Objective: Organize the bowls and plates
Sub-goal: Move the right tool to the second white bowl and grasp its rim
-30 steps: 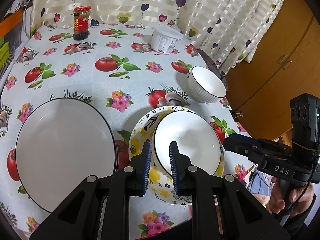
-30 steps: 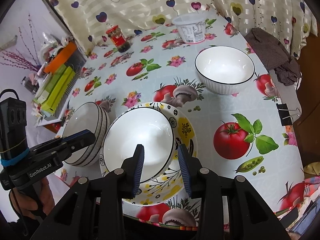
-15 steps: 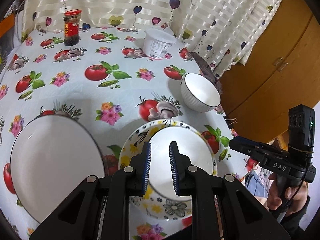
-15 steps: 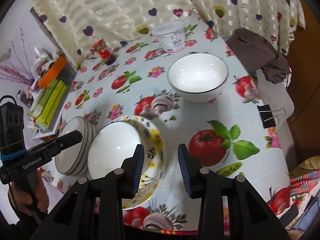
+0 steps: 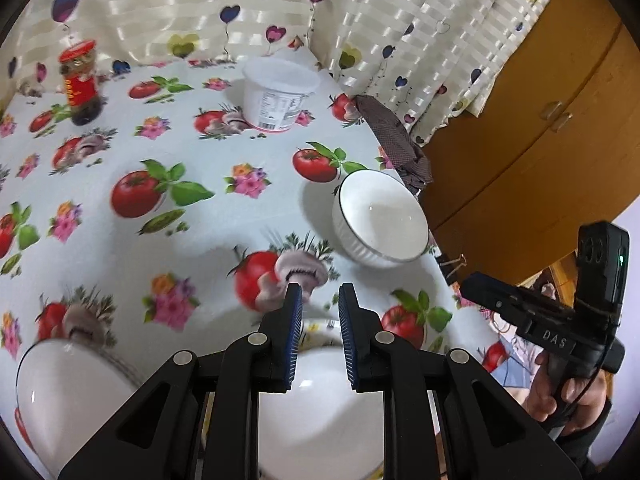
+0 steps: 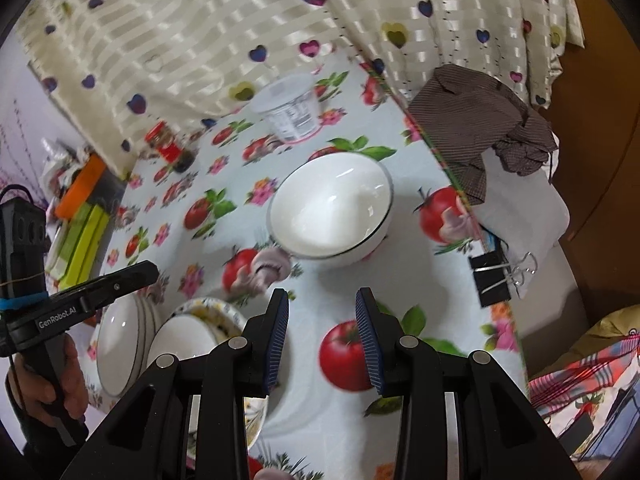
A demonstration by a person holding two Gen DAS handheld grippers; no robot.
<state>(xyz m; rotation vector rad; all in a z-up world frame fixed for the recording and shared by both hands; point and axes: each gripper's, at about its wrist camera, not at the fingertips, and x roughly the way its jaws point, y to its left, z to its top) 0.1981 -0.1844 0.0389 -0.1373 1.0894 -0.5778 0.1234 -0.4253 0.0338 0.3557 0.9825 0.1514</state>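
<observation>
A lone white ribbed bowl (image 5: pixel 380 220) (image 6: pixel 330 210) with a dark rim stands on the tablecloth near the table's right edge. My right gripper (image 6: pixel 322 328) is open and empty, just short of it. A white bowl (image 5: pixel 320 412) (image 6: pixel 180 340) sits in a yellow flowered plate (image 6: pixel 220 312) right under my left gripper (image 5: pixel 318 340), which is open with a narrow gap and holds nothing. A stack of white dark-rimmed plates (image 5: pixel 68 392) (image 6: pixel 120 344) lies left of the flowered plate.
A white plastic tub (image 5: pixel 280 96) and a red-capped jar (image 5: pixel 80 82) stand at the back by the curtain. A brown cloth (image 6: pixel 480 120) and a binder clip (image 6: pixel 492 276) sit at the right table edge. Coloured boxes (image 6: pixel 80 224) lie at the far left.
Both grippers have drawn back and lifted from the bowl in the flowered plate. The right gripper swung right toward the lone bowl and opened wider. The left view now looks further up the table.
</observation>
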